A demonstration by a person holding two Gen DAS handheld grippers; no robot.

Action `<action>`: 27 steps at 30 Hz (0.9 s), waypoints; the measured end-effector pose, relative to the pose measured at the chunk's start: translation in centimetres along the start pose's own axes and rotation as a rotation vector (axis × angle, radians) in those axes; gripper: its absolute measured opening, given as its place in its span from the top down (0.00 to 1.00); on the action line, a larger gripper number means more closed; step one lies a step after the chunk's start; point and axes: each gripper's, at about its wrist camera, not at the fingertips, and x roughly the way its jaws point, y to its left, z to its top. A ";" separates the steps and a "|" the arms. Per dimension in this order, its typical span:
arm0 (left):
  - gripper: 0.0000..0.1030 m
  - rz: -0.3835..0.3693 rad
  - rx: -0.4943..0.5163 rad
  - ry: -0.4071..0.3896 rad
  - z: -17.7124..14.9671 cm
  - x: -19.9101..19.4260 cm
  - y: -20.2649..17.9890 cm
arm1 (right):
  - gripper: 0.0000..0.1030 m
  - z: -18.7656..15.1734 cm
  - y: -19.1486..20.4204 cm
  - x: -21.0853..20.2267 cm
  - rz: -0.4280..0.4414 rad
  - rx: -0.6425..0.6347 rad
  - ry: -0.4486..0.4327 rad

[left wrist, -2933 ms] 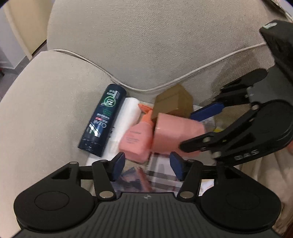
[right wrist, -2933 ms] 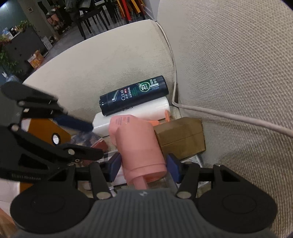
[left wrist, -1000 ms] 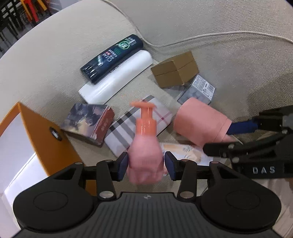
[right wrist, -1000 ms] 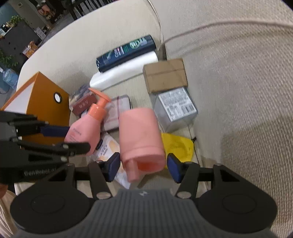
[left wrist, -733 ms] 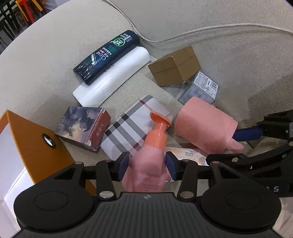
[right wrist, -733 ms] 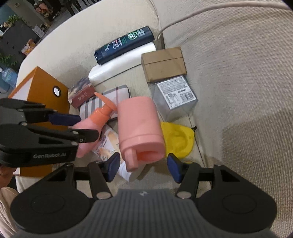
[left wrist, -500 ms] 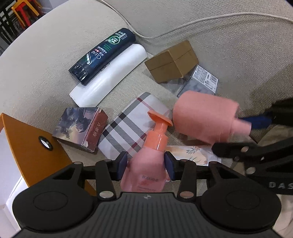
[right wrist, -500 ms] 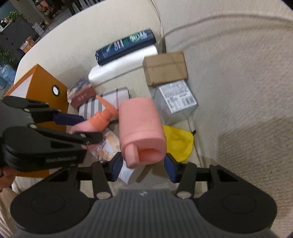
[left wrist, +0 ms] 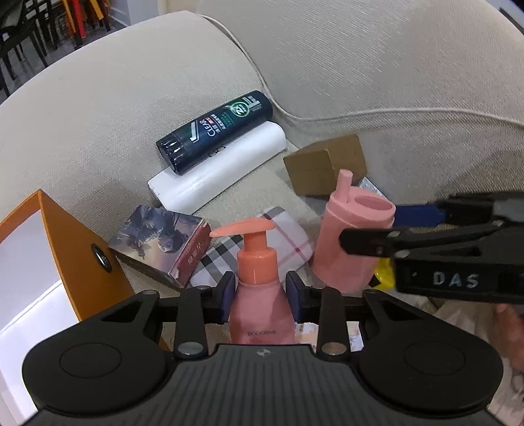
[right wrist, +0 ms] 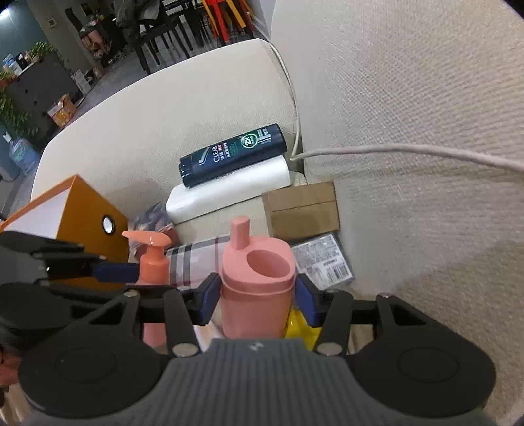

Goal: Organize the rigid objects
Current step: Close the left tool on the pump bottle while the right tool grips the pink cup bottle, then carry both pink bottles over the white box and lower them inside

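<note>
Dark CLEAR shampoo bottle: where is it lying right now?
In both wrist views the CLEAR shampoo bottle lies on its side at the sofa's back corner, resting along the white box, left of the brown cardboard box.

This is a home living room. A beige fabric sofa [right wrist: 409,98] fills most of the view, with a piped seam running between its padded armrest [right wrist: 170,108] and back cushion. Household toiletries and small boxes lie scattered on the seat, a dark shampoo bottle [right wrist: 231,154] among them. Beyond the armrest stand dark dining chairs [right wrist: 157,32] around a table, with red and orange chairs [right wrist: 226,16] farther off. Potted green plants [right wrist: 13,114], a cardboard carton [right wrist: 60,109] on the floor and a large water jug [right wrist: 21,152] sit by a dark cabinet.
</note>
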 end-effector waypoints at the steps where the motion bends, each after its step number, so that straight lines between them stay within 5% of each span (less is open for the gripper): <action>1: 0.64 -0.002 -0.006 -0.002 0.1 0.1 0.1 | 0.48 0.0 -0.1 0.4 0.004 0.009 0.003; 9: 0.65 -0.009 -0.032 -0.008 -0.1 0.0 0.4 | 0.48 0.2 0.0 0.9 0.004 0.013 -0.002; 27: 0.67 0.034 -0.133 -0.293 -4.2 -8.7 0.3 | 0.48 -2.3 4.3 -5.2 0.003 -0.112 -0.120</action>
